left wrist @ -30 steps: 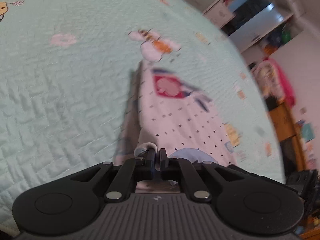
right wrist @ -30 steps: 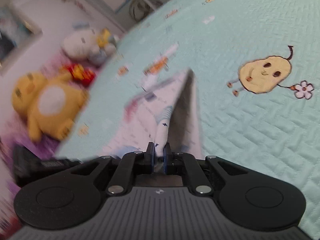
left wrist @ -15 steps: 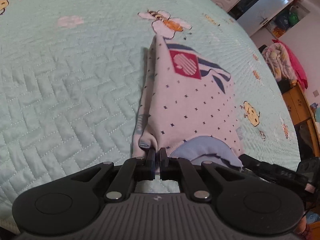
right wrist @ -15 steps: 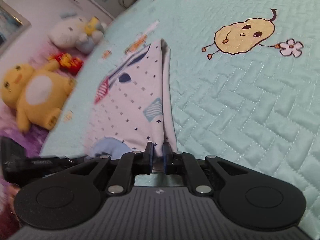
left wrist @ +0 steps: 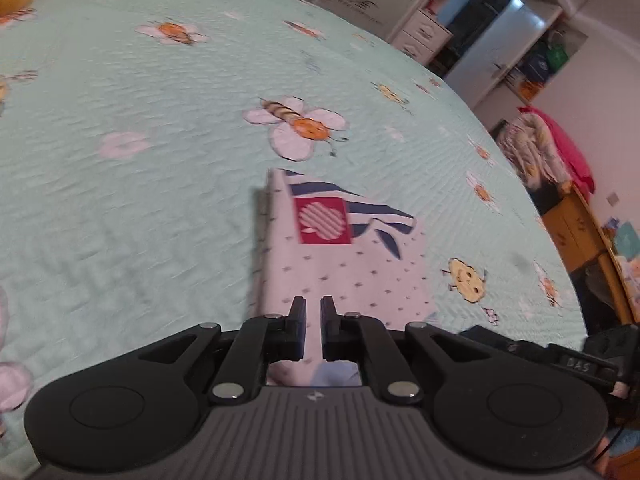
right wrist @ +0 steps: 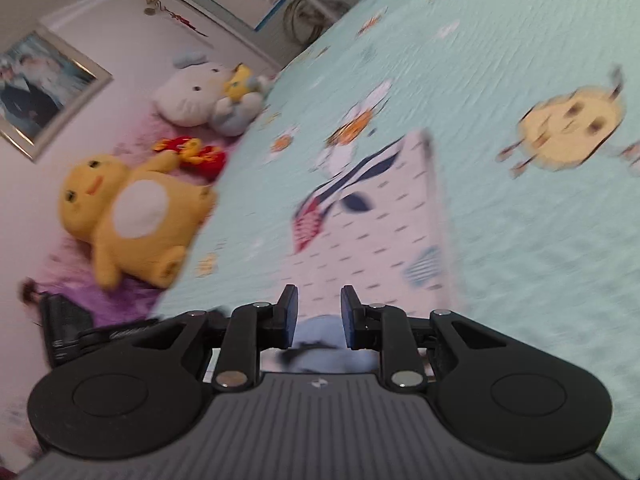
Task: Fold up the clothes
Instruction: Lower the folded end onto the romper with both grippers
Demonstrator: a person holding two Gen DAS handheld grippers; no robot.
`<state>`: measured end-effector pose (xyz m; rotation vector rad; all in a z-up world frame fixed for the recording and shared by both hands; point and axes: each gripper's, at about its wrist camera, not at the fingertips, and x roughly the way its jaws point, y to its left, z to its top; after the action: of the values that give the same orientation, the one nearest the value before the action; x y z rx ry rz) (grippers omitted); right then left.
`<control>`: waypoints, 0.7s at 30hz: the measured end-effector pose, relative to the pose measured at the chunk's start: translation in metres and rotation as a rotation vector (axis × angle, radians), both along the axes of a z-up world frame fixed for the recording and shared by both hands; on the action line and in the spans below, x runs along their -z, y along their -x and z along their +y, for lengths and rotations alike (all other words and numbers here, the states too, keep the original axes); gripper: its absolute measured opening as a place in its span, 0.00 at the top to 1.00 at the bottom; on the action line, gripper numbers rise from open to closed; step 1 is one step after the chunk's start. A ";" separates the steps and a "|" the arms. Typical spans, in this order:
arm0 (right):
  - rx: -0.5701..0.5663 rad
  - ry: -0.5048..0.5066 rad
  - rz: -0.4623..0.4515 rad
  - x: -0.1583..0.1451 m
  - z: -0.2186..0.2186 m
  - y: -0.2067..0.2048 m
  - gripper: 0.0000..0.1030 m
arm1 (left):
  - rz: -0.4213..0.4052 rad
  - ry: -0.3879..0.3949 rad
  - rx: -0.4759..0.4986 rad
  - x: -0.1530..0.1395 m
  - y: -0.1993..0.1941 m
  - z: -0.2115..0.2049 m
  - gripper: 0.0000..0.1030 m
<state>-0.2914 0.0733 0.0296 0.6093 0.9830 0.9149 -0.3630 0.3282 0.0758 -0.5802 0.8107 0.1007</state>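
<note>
A small folded white garment (left wrist: 344, 264) with dark dots, a red patch and navy stripes lies flat on the mint quilt (left wrist: 140, 200). My left gripper (left wrist: 314, 308) hovers just above its near edge; its jaws are opening, a narrow gap between them with no cloth in it. In the right wrist view the same garment (right wrist: 372, 232) lies ahead, its pale blue collar (right wrist: 320, 328) near the fingers. My right gripper (right wrist: 319, 300) is over that near end, jaws opening and apart, not pressing on the cloth.
The quilt (right wrist: 520, 240) carries bee, flower and pear prints. Plush toys sit off the bed's left side: a yellow one (right wrist: 132, 220) and a white one (right wrist: 192, 96). Drawers and a doorway (left wrist: 480, 48) stand beyond the far edge, with a wooden cabinet (left wrist: 580, 232) at right.
Both grippers let go of the garment's near edge and lifted a little; the cloth now lies flat on the quilt. Each pair of jaws went from shut to slightly apart.
</note>
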 end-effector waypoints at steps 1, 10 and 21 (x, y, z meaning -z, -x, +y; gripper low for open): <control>0.006 -0.002 0.022 0.006 0.002 -0.002 0.76 | 0.025 -0.003 -0.015 0.006 -0.002 0.000 0.92; -0.018 -0.061 0.130 0.041 -0.016 0.005 0.73 | 0.054 -0.028 -0.035 0.036 0.033 0.013 0.76; 0.156 -0.111 0.115 0.049 -0.077 0.000 0.67 | -0.025 -0.215 0.176 0.044 0.026 -0.013 0.77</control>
<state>-0.2915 -0.0038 -0.0190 0.8287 0.9771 0.8069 -0.3891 0.3154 0.0321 -0.3047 0.8120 0.0185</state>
